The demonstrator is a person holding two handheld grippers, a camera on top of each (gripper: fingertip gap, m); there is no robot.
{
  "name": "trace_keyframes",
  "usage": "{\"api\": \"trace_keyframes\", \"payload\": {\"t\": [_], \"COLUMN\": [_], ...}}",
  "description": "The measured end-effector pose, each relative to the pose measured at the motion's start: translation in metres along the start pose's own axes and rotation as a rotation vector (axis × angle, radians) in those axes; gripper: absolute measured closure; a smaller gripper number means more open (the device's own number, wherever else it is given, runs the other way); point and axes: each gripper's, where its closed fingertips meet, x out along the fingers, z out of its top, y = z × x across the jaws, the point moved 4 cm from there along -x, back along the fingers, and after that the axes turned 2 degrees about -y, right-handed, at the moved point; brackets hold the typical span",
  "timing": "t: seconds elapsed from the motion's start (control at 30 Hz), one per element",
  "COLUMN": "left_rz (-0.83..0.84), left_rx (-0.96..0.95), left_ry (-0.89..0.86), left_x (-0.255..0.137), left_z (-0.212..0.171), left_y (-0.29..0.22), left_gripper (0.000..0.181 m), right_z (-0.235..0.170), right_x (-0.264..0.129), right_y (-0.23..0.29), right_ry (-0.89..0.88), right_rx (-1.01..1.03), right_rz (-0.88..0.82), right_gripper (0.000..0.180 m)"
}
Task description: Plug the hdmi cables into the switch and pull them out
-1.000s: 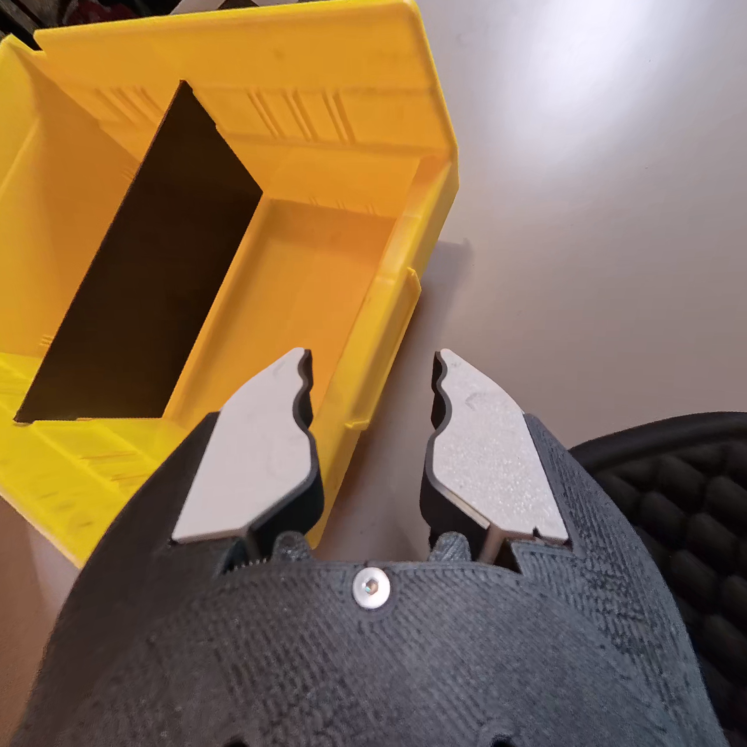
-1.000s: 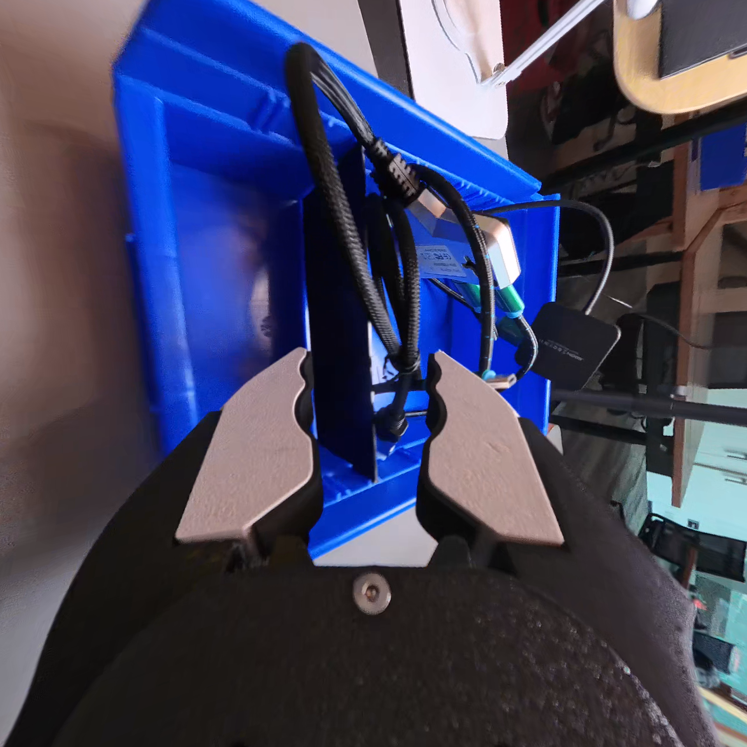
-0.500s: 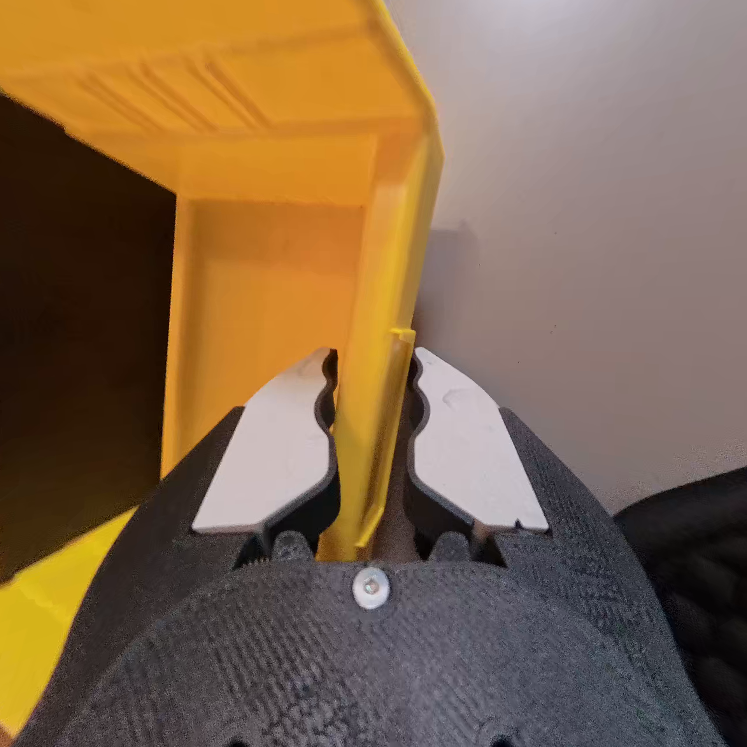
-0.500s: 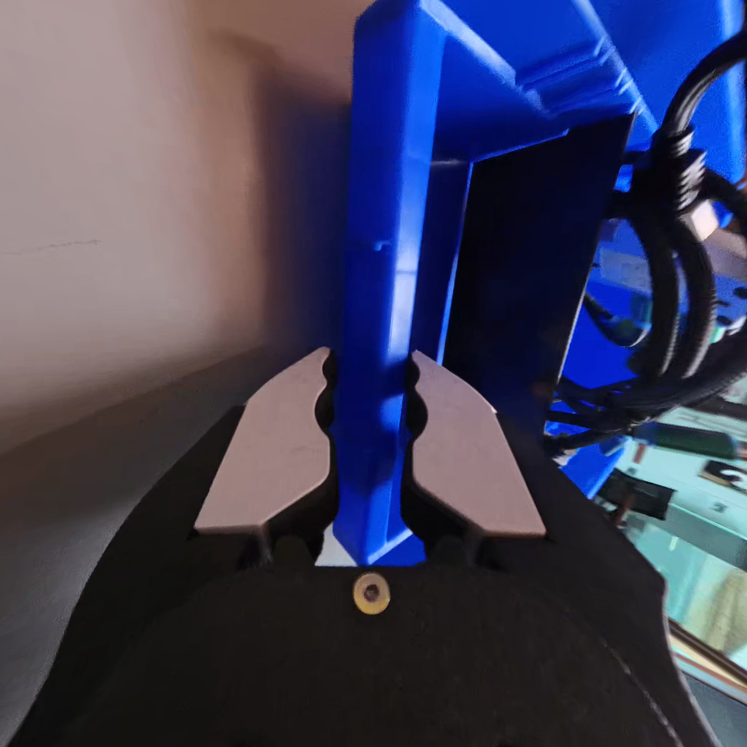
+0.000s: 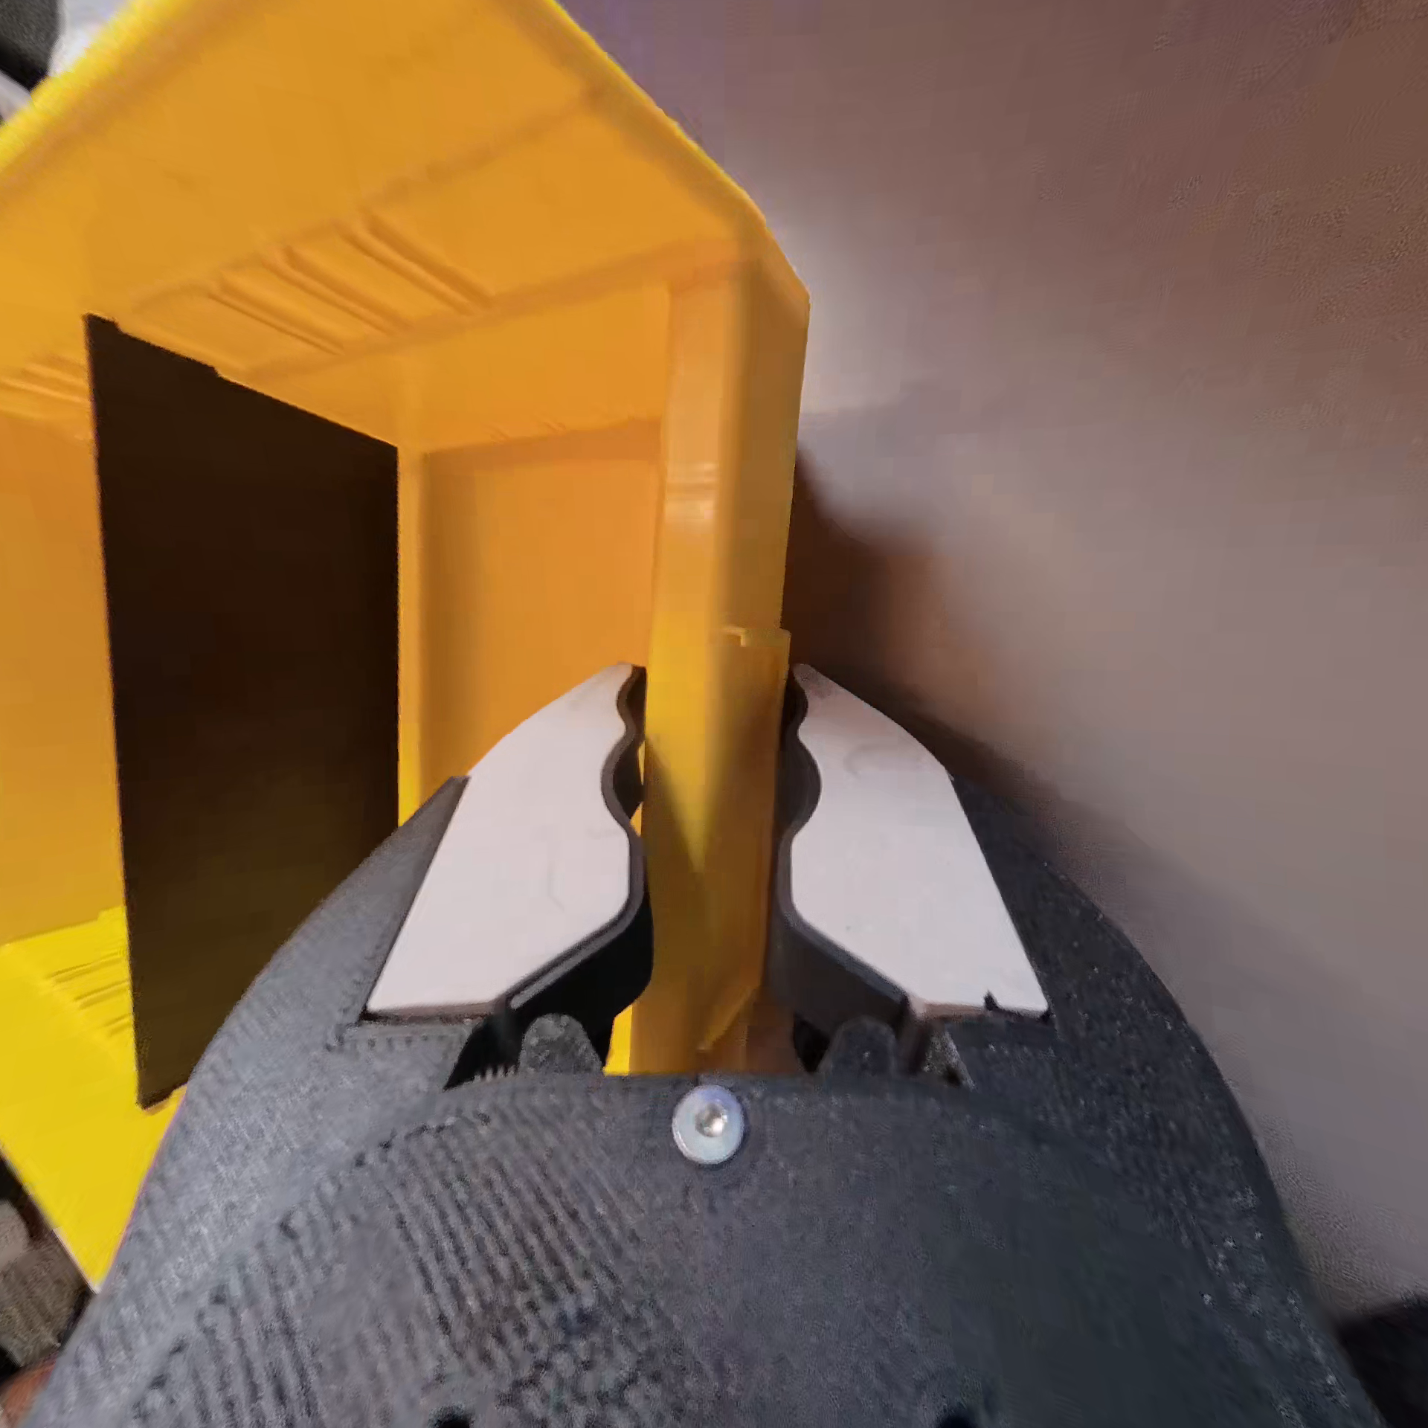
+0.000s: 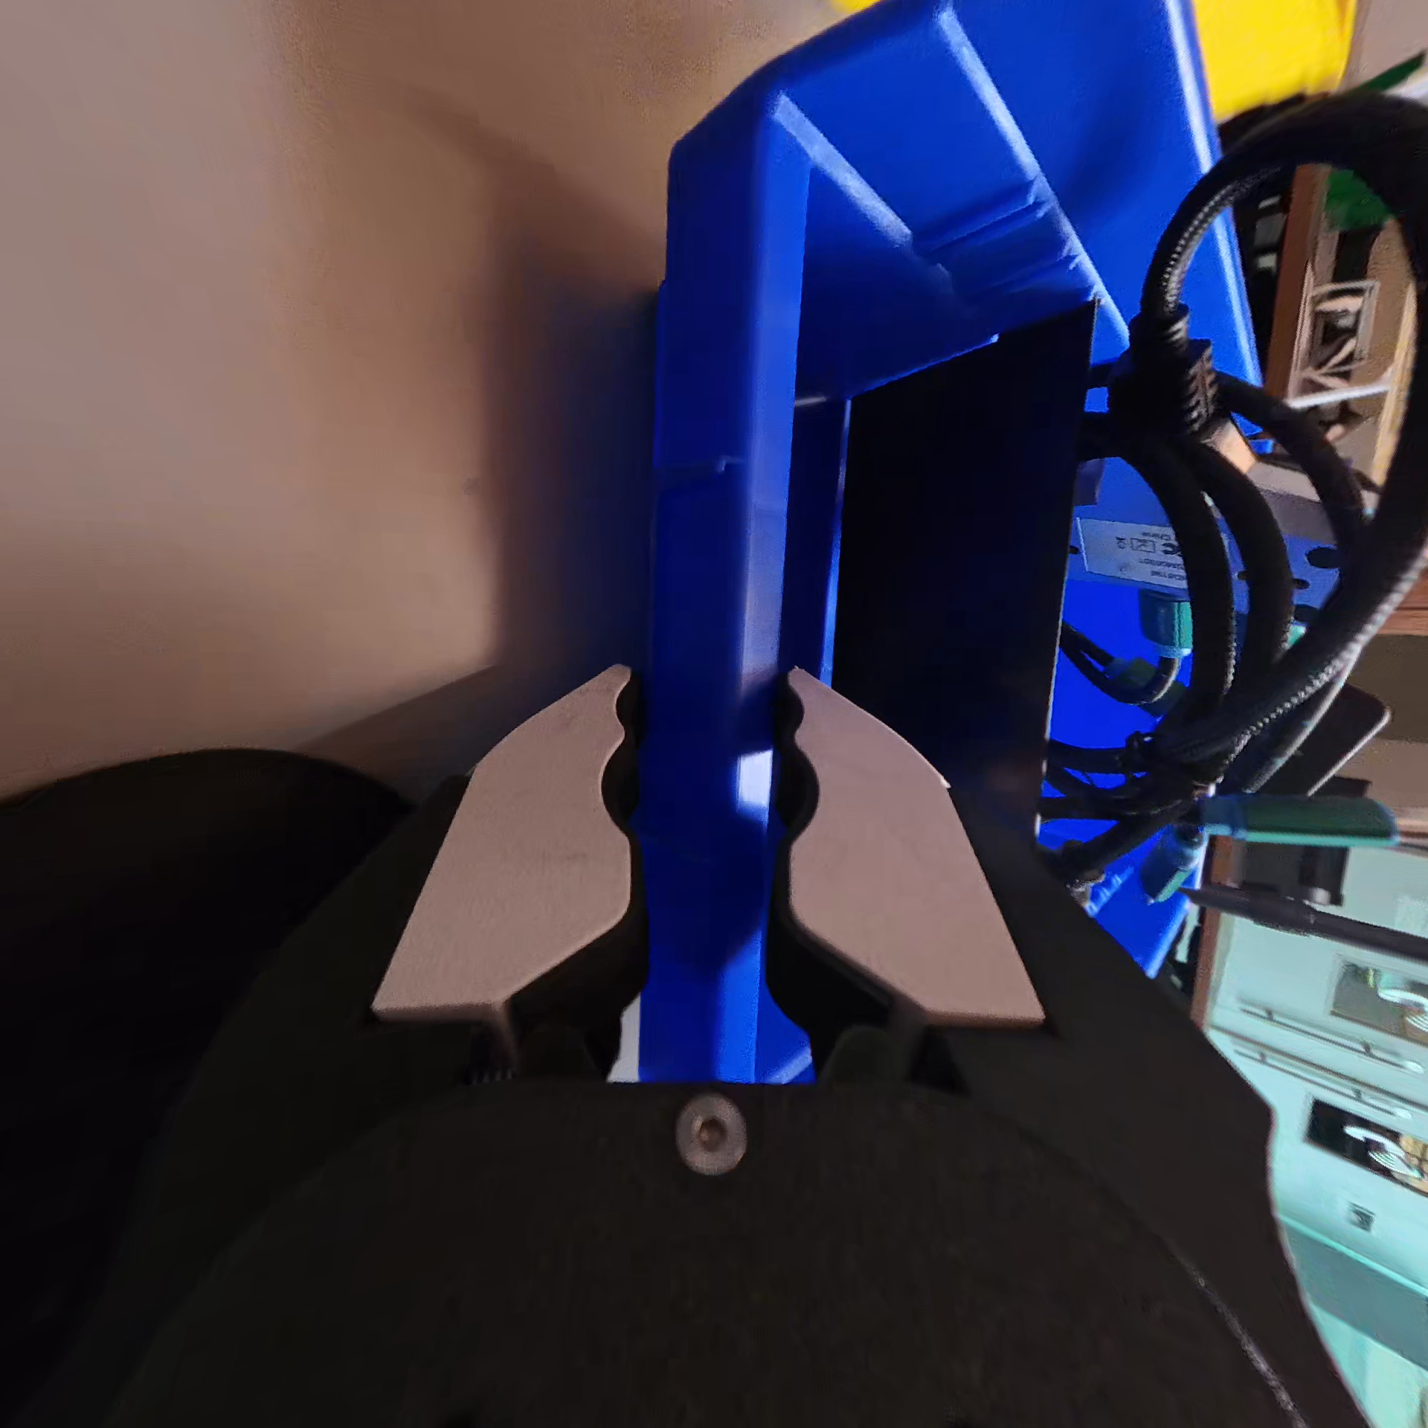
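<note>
Left tongs (image 5: pixel 715 680) clamped on the side wall of the yellow bin (image 5: pixel 726 556); a black divider (image 5: pixel 247 657) stands inside at 9 o'clock. Right tongs (image 6: pixel 709 680) clamped on the side wall of the blue bin (image 6: pixel 726 464). HDMI cables (image 6: pixel 1205 479) lie coiled in that bin at 2 o'clock, past its dark divider (image 6: pixel 950 556). Tabletop (image 6: pixel 270 348) at 10 o'clock. Switch not identifiable.
</note>
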Motion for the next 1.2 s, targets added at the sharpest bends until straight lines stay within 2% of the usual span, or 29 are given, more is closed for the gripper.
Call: {"api": "trace_keyframes", "payload": {"t": [0.07,0.13,0.2,0.33,0.4,0.47,0.57,0.63,0.73,0.8,0.83,0.9,0.93,0.97,1.1,1.2], "left_rz": [0.041,0.062,0.032,-0.207,-0.297,-0.315,-0.212,-0.156,-0.049,0.029,0.033,0.061,0.069,0.073,0.103,0.128], "left_rx": [0.036,-0.038,-0.143,-0.423,-0.536,-0.612,-0.703,-0.789,-0.89,-0.887,-0.879,-0.896,-0.897,-0.907,-0.907,-0.888], "left_ry": [-0.068,-0.2,-0.354,-0.653,-0.731,-0.737,-0.662,-0.651,-0.635,-0.589,-0.571,-0.564,-0.555,-0.561,-0.554,-0.609], "left_x": [0.006,-0.002,-0.02,-0.06,-0.072,-0.07,-0.048,-0.03,-0.019,-0.012,-0.009,-0.008,-0.008,-0.009,-0.011,-0.03], "left_z": [0.018,0.039,0.061,0.105,0.119,0.129,0.141,0.148,0.152,0.15,0.15,0.151,0.151,0.151,0.154,0.158], "left_y": [0.001,0.001,-0.006,-0.042,-0.06,-0.075,-0.086,-0.087,-0.074,-0.066,-0.067,-0.066,-0.065,-0.063,-0.064,-0.061], "left_gripper": [0.145,0.144,0.141,0.128,0.123,0.119,0.115,0.113,0.123,0.138,0.136,0.14,0.142,0.147,0.151,0.152], "right_z": [0.015,0.031,0.025,-0.03,-0.053,-0.061,-0.062,-0.059,-0.063,-0.061,-0.06,-0.064,-0.067,-0.069,-0.066,-0.055], "right_x": [-0.02,-0.052,-0.082,-0.114,-0.111,-0.095,-0.075,-0.071,-0.057,-0.05,-0.048,-0.049,-0.051,-0.052,-0.06,-0.077], "right_y": [0.011,0.011,0.001,-0.017,-0.012,-0.005,-0.006,-0.015,-0.018,-0.017,-0.018,-0.021,-0.023,-0.024,-0.023,-0.028], "right_ry": [-0.108,-0.273,-0.368,-0.364,-0.324,-0.293,-0.187,-0.2,-0.123,-0.125,-0.124,-0.097,-0.095,-0.1,-0.098,-0.152], "right_rx": [0.09,0.292,0.494,0.881,1.03,1.117,1.138,1.172,1.183,1.198,1.2,1.209,1.218,1.222,1.198,1.186], "right_rz": [0.006,-0.005,-0.082,-0.351,-0.389,-0.362,-0.334,-0.337,-0.331,-0.32,-0.324,-0.361,-0.394,-0.414,-0.47,-0.51], "right_gripper": [0.148,0.149,0.148,0.147,0.139,0.134,0.127,0.132,0.133,0.14,0.144,0.15,0.162,0.166,0.168,0.168]}}
